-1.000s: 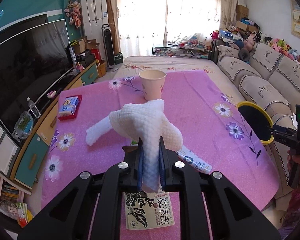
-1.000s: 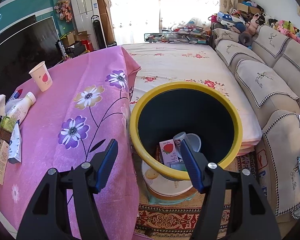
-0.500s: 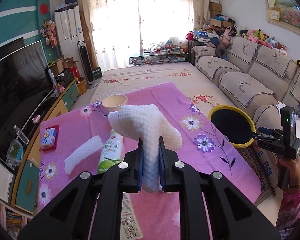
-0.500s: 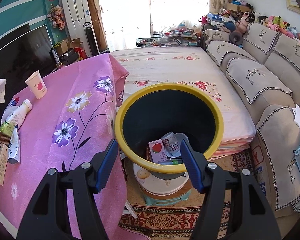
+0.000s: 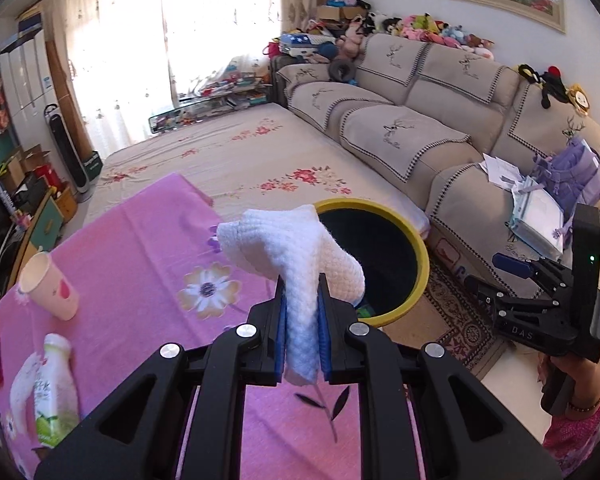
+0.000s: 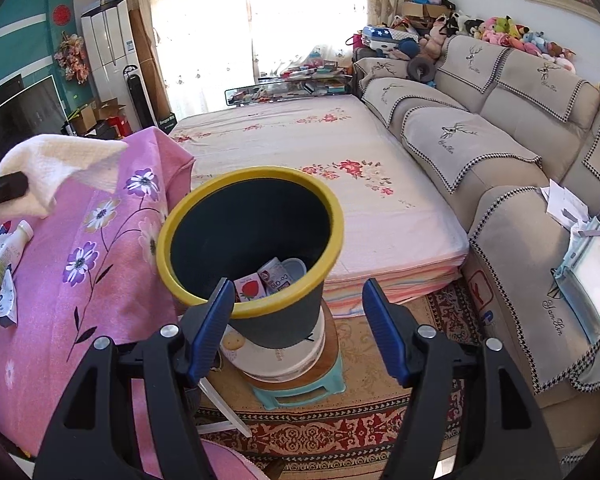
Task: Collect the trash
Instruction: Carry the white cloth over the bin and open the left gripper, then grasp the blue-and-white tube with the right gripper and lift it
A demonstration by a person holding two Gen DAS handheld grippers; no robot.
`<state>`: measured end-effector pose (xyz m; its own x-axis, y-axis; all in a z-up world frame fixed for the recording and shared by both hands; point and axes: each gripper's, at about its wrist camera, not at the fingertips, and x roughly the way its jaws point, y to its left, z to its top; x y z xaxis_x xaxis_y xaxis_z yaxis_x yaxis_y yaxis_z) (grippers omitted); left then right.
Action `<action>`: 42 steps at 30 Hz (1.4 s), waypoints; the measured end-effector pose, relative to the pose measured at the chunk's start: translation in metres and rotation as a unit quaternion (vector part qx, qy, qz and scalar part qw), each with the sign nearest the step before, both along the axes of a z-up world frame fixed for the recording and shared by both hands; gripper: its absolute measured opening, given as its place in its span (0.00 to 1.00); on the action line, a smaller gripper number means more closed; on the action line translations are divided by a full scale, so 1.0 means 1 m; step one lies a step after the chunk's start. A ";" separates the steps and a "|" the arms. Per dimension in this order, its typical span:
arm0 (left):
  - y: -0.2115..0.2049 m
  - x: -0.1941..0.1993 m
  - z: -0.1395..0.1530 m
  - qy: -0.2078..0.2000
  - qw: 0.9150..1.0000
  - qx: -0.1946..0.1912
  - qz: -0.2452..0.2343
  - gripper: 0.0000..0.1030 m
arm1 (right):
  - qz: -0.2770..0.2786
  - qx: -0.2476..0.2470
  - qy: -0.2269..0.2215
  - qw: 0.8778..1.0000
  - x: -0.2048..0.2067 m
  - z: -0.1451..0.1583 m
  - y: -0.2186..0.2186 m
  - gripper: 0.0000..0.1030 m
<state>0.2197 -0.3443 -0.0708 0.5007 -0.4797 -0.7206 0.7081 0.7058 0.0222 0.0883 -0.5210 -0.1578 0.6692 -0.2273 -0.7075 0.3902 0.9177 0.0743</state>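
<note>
The left gripper point(image 5: 301, 312) pinches a white, waffle-textured tissue point(image 5: 296, 256) above the edge of the pink flowered tablecloth point(image 5: 140, 256), near the bin point(image 6: 252, 240). The step seems to be the carrying; next it must hang over the yellow rim before letting go. The right gripper point(image 6: 300, 320) is spread and empty. Cartons, perhaps, lie inside.

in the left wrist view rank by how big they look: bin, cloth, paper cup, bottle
1. bin
2. cloth, though it is nearest the camera, so unsure
3. bottle
4. paper cup, close to the bottle
</note>
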 end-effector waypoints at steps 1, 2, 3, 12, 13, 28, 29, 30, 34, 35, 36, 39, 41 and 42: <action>-0.016 0.003 -0.006 0.005 1.000 0.006 -0.009 0.13 | -0.005 0.002 0.002 1.000 -0.004 -0.002 -0.004 0.61; -0.032 0.006 -0.012 0.006 1.000 0.012 -0.020 0.13 | -0.011 0.004 0.003 1.000 -0.008 -0.005 -0.008 0.61; -0.047 0.008 -0.019 0.006 0.999 0.020 -0.027 0.13 | -0.017 0.007 0.004 1.000 -0.012 -0.007 -0.013 0.61; -0.131 0.042 -0.069 0.008 0.998 0.054 -0.026 0.69 | -0.043 0.025 0.013 0.999 -0.032 -0.022 -0.033 0.62; -0.134 0.044 -0.071 0.000 0.998 0.057 -0.022 0.69 | -0.043 0.026 0.012 0.999 -0.032 -0.023 -0.034 0.62; -0.007 -0.014 -0.003 -0.052 0.998 -0.023 0.030 0.81 | -0.008 0.029 0.014 0.999 -0.017 -0.021 -0.009 0.62; 0.006 -0.021 0.001 -0.058 0.997 -0.024 0.036 0.82 | -0.004 0.028 0.013 1.000 -0.015 -0.019 -0.005 0.62; 0.021 -0.028 0.005 -0.061 0.997 -0.028 0.043 0.83 | 0.002 0.027 0.012 1.000 -0.013 -0.018 0.000 0.63; 0.089 -0.046 0.014 -0.054 0.993 -0.056 0.087 0.85 | 0.036 0.023 0.008 0.999 -0.001 -0.010 0.026 0.63; 0.108 -0.050 0.015 -0.054 0.991 -0.061 0.103 0.87 | 0.049 0.021 0.007 0.999 0.004 -0.008 0.037 0.63; 0.127 -0.054 0.016 -0.056 0.989 -0.064 0.121 0.89 | 0.065 0.019 0.006 0.998 0.008 -0.006 0.049 0.63; 0.181 -0.066 0.015 -0.060 0.982 -0.058 0.171 0.90 | 0.119 0.017 0.004 0.993 0.025 0.001 0.089 0.63; 0.215 -0.073 0.013 -0.069 0.975 -0.045 0.207 0.91 | 0.160 0.020 0.000 0.987 0.035 0.005 0.118 0.63; 0.231 -0.077 0.012 -0.074 0.970 -0.040 0.226 0.91 | 0.180 0.023 -0.001 0.983 0.041 0.007 0.133 0.63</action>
<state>0.1426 -0.1130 -0.0590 0.7677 -0.2377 -0.5950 0.3186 0.9473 0.0326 0.1291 -0.3884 -0.1511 0.7015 0.0568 -0.7104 0.0398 0.9922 0.1185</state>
